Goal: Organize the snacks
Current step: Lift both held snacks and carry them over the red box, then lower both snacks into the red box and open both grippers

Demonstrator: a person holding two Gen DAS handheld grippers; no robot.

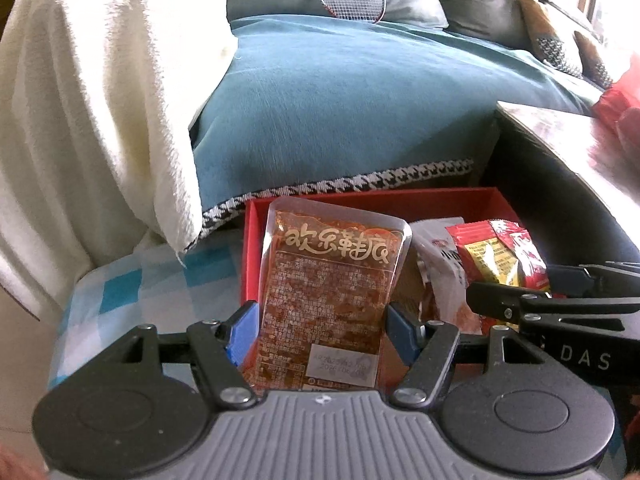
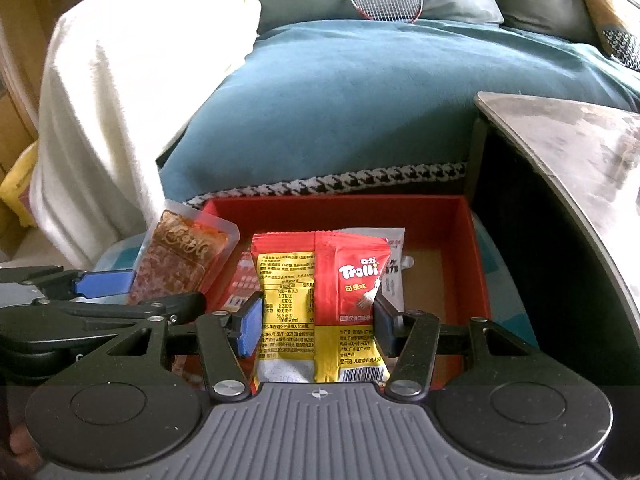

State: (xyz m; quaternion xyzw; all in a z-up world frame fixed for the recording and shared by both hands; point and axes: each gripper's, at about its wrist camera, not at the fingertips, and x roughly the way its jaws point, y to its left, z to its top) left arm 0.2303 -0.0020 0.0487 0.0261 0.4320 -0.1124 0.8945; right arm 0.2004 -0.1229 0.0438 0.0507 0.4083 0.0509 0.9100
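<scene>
Left claw: its blue pads sit partly closed against the two side edges of a clear, flat vacuum-sealed pouch of reddish-brown spiced snack with gold lettering, which it holds upright by its lower half. Right claw: likewise partly closed, its pads pinch the sides of a red-and-yellow foil Trolli gummy packet, printed back and front panel both facing the camera. Gripping each pack by its edges near the bottom probably keeps it standing and its label readable, so that it can be lowered straight down.

Both packs hang above the near side of a shallow red cardboard box with a brown floor, the evident collecting place; whether either pack touches the box floor cannot be told. A white printed snack packet lies in the box behind the gummy packet. The box's right half is bare, leaving room for more.

The box rests on a blue-and-white checked cloth. Beyond it are a teal sofa cushion with houndstooth trim, a cream blanket and, at right, a dark bench with a pale top.
</scene>
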